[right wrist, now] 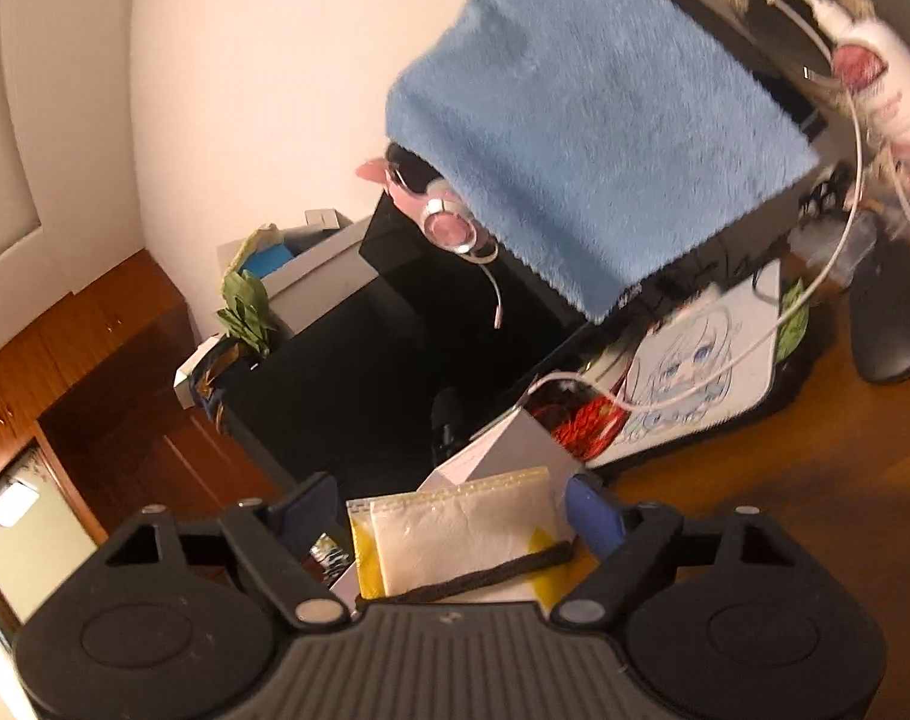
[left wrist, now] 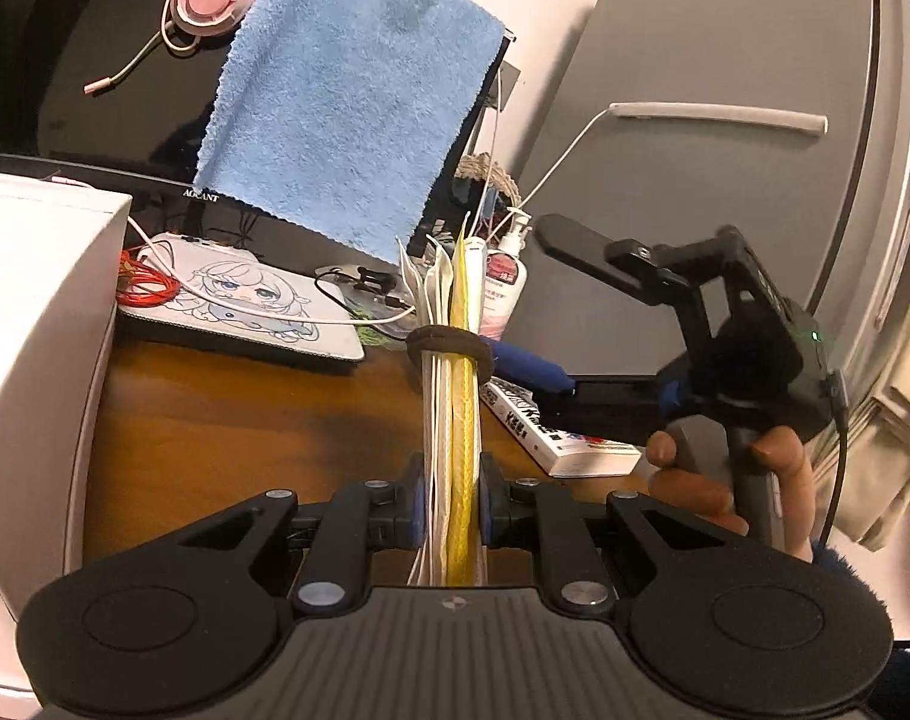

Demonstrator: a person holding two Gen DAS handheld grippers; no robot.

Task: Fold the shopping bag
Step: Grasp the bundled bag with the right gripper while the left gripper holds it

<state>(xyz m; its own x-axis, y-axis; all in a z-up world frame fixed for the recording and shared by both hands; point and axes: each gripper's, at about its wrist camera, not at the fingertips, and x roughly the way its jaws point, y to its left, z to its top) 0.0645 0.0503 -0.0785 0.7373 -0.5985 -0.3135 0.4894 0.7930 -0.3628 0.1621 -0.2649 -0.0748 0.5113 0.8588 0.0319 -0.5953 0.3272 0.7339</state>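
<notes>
The shopping bag point(left wrist: 452, 420) is folded into a narrow white and yellow bundle, standing on edge over the wooden desk point(left wrist: 245, 420). A brown elastic band point(left wrist: 449, 347) circles it partway up. My left gripper point(left wrist: 452, 504) is shut on the bundle's near end. My right gripper point(left wrist: 522, 294), held by a hand point(left wrist: 695, 480), comes in from the right, open; its lower blue pad lies by the band and the upper finger is well off. In the right wrist view the bag point(right wrist: 467, 534) and its band point(right wrist: 491, 573) lie flat between the right gripper's point(right wrist: 455, 510) spread fingers.
A blue towel point(left wrist: 347, 108) hangs over a black monitor, with pink headphones point(left wrist: 209, 0) behind. On the desk are an illustrated mouse pad point(left wrist: 245, 300), red cable point(left wrist: 146, 285), a lotion bottle point(left wrist: 506, 282) and a book point(left wrist: 575, 450). A white box point(left wrist: 35, 330) stands left, a grey fridge point(left wrist: 725, 168) right.
</notes>
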